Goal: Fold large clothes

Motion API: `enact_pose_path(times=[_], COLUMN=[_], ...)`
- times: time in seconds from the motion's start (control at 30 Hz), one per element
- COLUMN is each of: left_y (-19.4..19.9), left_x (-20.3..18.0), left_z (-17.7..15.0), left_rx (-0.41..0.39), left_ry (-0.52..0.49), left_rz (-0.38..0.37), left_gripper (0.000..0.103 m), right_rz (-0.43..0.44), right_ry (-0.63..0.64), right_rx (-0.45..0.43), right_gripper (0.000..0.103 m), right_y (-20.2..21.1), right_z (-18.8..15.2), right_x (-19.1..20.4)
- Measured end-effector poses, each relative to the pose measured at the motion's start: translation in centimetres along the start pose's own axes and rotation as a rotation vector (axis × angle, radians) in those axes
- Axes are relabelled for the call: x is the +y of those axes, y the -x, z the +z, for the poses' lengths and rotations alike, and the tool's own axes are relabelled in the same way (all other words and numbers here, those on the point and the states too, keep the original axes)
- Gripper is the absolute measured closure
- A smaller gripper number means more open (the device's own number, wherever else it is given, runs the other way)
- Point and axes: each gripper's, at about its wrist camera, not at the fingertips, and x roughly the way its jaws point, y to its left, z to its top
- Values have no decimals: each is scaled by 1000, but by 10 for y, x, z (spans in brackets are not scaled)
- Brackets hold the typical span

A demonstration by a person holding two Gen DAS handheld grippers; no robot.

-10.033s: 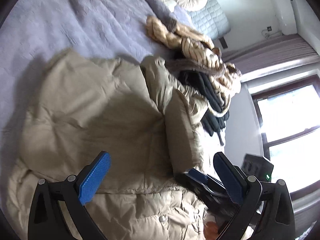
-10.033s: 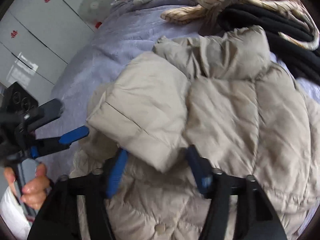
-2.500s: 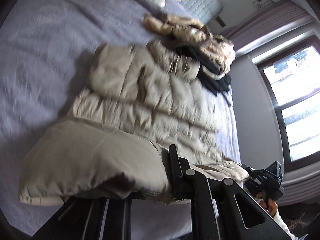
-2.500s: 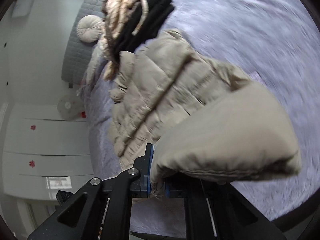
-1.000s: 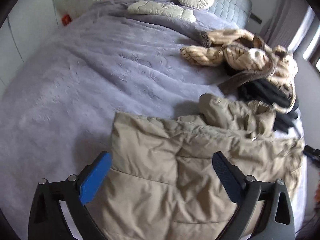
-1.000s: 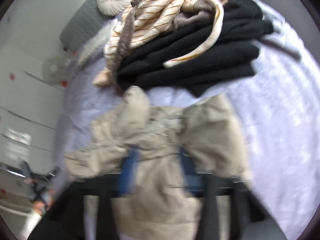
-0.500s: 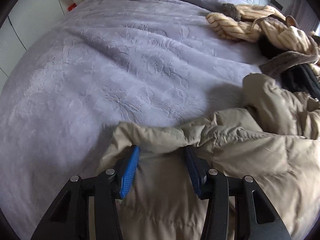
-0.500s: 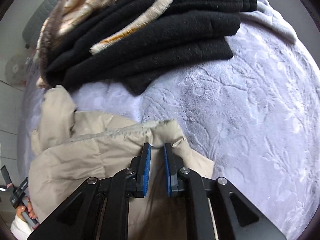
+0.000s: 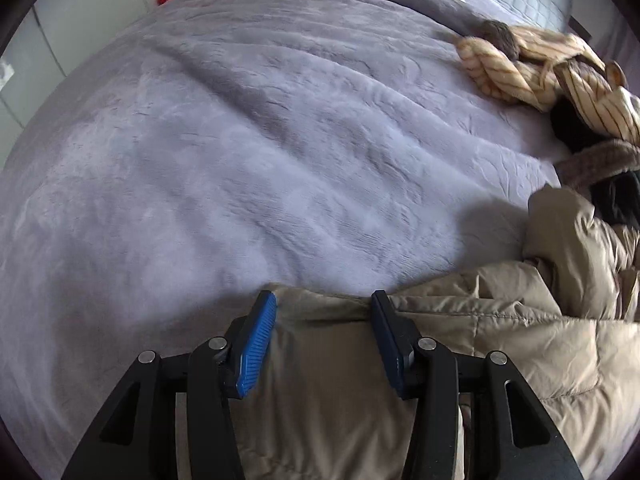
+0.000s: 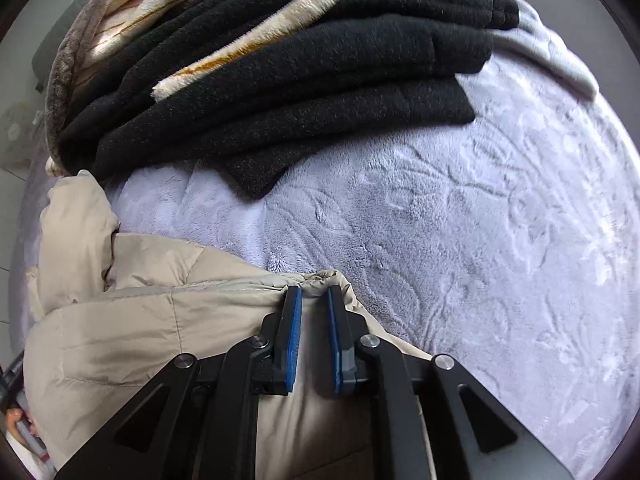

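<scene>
The beige puffer jacket (image 9: 500, 344) lies folded on the lavender bedspread (image 9: 280, 160). The left gripper (image 9: 323, 320), about half open, seems to pinch its edge; the right gripper (image 10: 314, 308), nearly closed, clamps its corner near black folded clothes (image 10: 300, 80).

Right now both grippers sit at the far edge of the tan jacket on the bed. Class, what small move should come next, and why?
Probably lift that edge slightly. The left gripper and right gripper each pinch the jacket at an end, and it lies bunched on the blanket, so raising it would allow another fold.
</scene>
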Motion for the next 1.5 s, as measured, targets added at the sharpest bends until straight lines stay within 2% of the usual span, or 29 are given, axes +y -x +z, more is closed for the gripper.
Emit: enact_pose_path(times=[0.1,0.17,0.23,0.43,0.57,0.6,0.67,0.73,0.83,0.93,1.0,1.03,1.1,1.33,1.43,1.5], left_y=[19,32,48,92,110,113,124,137,146,152,156,158,162,169,168,168], left_x=[3,6,9,5,-6,-7,-10,-12,-16,-19,-21,-21,-22,-23,-21,-20], left_z=[0,-2,-6,-41,-71,-77,-91,-104,-120,-134,-140,-144,-153,-175,-183,-187], left_rx=[-12,-13,-11,20,50,56,56,37,57,85,80,79,83,88,102,107], left_ry=[-35,-44,-39,-67,-89,-90,-81,-81,-96,-108,-120,-128,-132,-159,-161,-162], left_rz=[57,66,54,-1,-23,-28,-35,-48,-60,-68,-64,-61,-64,-66,-69,-67], left_gripper=[52,52,52,52,52,45,18,18,18,18,18,15,0,0,0,0], right_rz=[-30,-21,0,83,124,132,147,156,162,180,185,189,204,240,255,262], right_ry=[59,68,48,-10,-26,-31,-38,-39,-46,-61,-65,-67,-73,-114,-122,-119], right_rx=[-11,-28,-48,-54,-32,-25,-15,-7,11,29,32,36,37,42,41,21], right_gripper=[84,74,66,60,57,56,49,46,44,36,34,31,25,20,0,0], right_y=[21,41,60,107,126,132,134,140,146,152,155,157,160,165,166,168], right_z=[4,0,-4,-33,-69,-78,-101,-117,-134,-150,-159,-163,-172,-196,-205,-212], right_x=[10,9,7,-3,2,2,8,9,8,6,6,6,5,4,6,8])
